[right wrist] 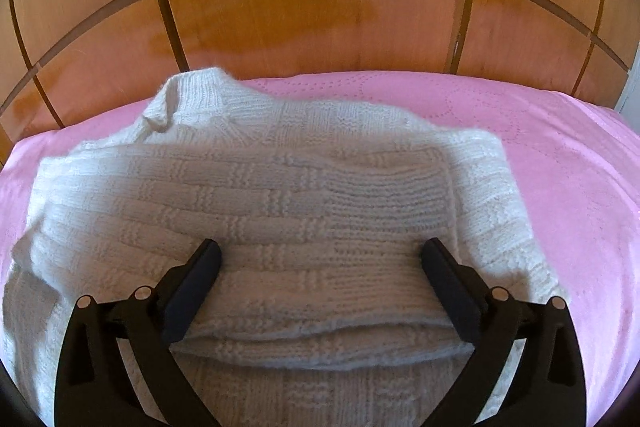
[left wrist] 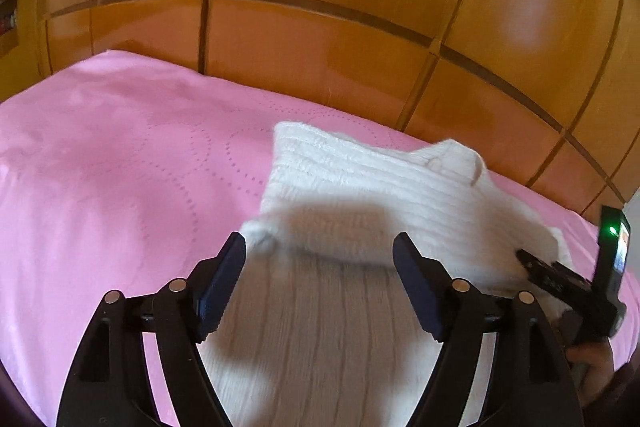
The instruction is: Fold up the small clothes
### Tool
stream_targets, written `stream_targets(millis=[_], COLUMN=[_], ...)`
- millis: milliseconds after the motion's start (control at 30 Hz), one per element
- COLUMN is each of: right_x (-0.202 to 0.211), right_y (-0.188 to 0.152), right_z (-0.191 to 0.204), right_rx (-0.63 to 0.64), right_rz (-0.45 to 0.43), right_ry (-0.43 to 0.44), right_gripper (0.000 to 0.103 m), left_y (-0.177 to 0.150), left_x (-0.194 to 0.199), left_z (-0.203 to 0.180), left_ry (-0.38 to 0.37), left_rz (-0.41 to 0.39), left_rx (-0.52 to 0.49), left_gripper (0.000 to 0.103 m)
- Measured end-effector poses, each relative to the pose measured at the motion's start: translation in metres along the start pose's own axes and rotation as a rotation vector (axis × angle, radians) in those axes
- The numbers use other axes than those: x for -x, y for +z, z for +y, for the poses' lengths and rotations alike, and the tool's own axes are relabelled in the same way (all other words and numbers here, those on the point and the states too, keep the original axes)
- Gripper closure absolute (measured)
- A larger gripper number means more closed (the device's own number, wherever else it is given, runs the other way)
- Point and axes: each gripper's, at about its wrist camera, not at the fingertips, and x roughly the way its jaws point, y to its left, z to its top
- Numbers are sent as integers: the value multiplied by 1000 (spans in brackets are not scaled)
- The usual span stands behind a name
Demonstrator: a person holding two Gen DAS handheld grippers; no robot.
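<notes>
A white knitted sweater (left wrist: pixel 360 179) lies on the pink bedspread (left wrist: pixel 100 147), partly folded, with one layer turned over another. My left gripper (left wrist: pixel 320 243) hangs over its near left part with the jaws wide apart, and the pads press on nothing. In the right wrist view the sweater (right wrist: pixel 280 187) fills the middle, a folded edge running across just below my right gripper (right wrist: pixel 322 247). That gripper stands open above the knit, holding nothing. One of the right gripper's fingers (left wrist: pixel 532 261) rests low over the sweater's right side in the left wrist view.
Glossy wooden panels (left wrist: pixel 320 47) rise right behind the bed and close off the far side (right wrist: pixel 320 19). Bare pink bedspread (right wrist: pixel 560 167) spreads to the right of the sweater and widely to its left. A hand (left wrist: pixel 592 359) holds the right gripper's handle.
</notes>
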Motion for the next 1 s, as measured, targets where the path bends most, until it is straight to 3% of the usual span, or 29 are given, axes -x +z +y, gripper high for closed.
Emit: stream_targets(millis=[267, 600, 767, 900, 1000], right_x=[32, 75, 107, 135, 146], right_y=[-15, -75, -102, -135, -159], right_z=[-2, -15, -39, -79, -96], right_rx=[-46, -18, -12, -90, -122], right_rz=[-6, 48, 52, 59, 92], right_ry=[19, 78, 95, 98, 131], right_gripper=[2, 2, 2, 2, 2], left_y=[-27, -67, -90, -105, -110], left_x=[40, 54, 66, 76, 83], left_z=[10, 49, 73, 77, 74], left_ry=[-14, 8, -60, -113, -139], left_rz=[10, 90, 157, 198, 222], left_rx=[-23, 30, 59, 43, 12], left_gripper=[28, 28, 28, 40, 41])
